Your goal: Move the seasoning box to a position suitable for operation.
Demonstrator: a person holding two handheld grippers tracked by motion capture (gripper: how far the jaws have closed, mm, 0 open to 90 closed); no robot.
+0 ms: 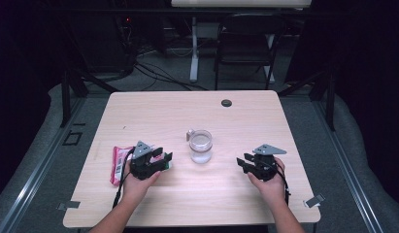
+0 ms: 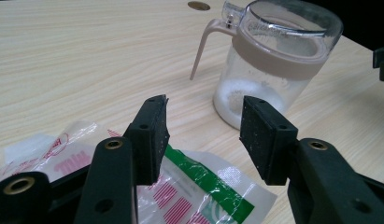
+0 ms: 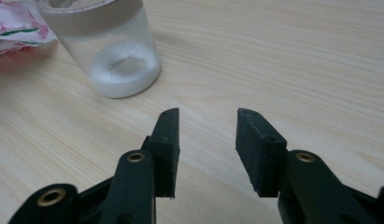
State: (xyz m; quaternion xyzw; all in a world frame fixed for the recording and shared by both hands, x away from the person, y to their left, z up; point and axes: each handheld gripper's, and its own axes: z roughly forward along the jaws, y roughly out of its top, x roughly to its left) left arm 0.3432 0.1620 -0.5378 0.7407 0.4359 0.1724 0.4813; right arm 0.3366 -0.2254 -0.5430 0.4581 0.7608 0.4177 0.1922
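Note:
A clear glass jar (image 1: pixel 201 146) with a beige collar, a thin side handle and white powder at its bottom stands at the table's middle; it shows close up in the left gripper view (image 2: pixel 273 60) and at the upper left of the right gripper view (image 3: pixel 112 44). A red, white and green plastic packet (image 1: pixel 118 163) lies flat left of the jar, under my left gripper (image 1: pixel 164 160). That gripper (image 2: pixel 203 135) hangs open just over the packet (image 2: pixel 194 191), nothing between its jaws. My right gripper (image 1: pixel 244 163) is open over bare wood right of the jar (image 3: pixel 206 144).
The light wooden table (image 1: pixel 153 111) has a dark round cable hole (image 1: pixel 226 103) near its far edge. A black folding chair (image 1: pixel 245 43) and a white desk leg (image 1: pixel 193 48) stand behind the table. Metal clips (image 1: pixel 314 200) sit at the front corners.

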